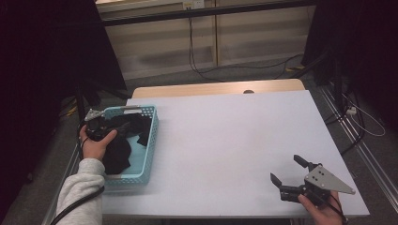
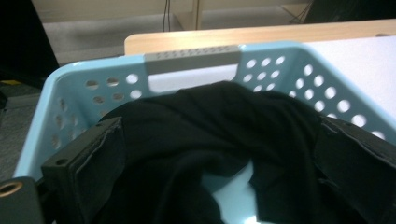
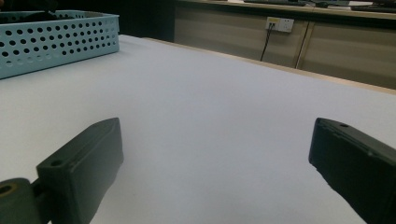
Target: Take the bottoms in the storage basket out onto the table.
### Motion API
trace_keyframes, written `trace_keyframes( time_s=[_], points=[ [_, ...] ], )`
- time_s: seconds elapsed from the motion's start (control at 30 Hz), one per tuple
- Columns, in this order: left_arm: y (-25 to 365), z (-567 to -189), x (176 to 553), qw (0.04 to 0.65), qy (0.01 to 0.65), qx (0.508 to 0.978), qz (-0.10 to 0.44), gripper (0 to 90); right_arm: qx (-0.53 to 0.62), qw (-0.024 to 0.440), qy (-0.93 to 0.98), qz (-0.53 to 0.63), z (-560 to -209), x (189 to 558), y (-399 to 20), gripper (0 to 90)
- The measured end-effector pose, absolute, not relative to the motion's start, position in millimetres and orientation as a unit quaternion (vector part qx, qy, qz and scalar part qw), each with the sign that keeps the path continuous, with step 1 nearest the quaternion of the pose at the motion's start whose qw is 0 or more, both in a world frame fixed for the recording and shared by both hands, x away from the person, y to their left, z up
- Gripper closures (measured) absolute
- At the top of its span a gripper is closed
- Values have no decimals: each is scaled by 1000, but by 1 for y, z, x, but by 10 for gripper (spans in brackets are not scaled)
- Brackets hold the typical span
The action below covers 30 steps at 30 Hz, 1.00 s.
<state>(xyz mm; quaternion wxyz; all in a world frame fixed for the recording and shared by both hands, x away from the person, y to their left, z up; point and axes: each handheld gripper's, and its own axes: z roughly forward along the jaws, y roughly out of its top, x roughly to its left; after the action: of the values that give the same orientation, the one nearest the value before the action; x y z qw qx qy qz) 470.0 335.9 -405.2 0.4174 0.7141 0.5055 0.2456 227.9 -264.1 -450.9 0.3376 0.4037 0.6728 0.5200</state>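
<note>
- Black cloth point(image 2: 201, 135): soft, matte fabric, crumpled into loose folds and drapes, no print or seam to be made out; it lies heaped inside the basket, with a patch of pale blue basket floor bare beneath it.
- Basket point(image 1: 151, 136): light blue plastic, rectangular, with rounded corners; walls pierced by rows of round holes, and a grey bar handle set over a slot in the far end wall. Stands on the left edge of the worktop.
- Left tongs point(image 2: 210, 154): black, blocky jaws with flat padded faces, spread wide and lowered into the basket, one either side of the heaped cloth; the cloth lies between them, whether pressed or merely flanked cannot be told. In the high view the left hand point(image 1: 96, 143) holds them over the basket's near-left part.
- Right tongs point(image 1: 291, 172): same black jaws, grey three-cornered plate on top, gaping wide and holding nothing, low over the bare near-right corner of the worktop, well apart from the basket.
- Worktop point(image 1: 234, 140): smooth, pale, matte sheet over a wooden-edged board.
</note>
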Motion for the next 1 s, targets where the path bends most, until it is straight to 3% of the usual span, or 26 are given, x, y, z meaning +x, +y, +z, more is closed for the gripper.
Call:
trace_keyframes(
  time_s=[1.0],
  points=[
    [335, -432, 483, 355, 521, 738, 241, 18, 398, 331, 681, 518, -453, 229, -262, 22]
  ],
)
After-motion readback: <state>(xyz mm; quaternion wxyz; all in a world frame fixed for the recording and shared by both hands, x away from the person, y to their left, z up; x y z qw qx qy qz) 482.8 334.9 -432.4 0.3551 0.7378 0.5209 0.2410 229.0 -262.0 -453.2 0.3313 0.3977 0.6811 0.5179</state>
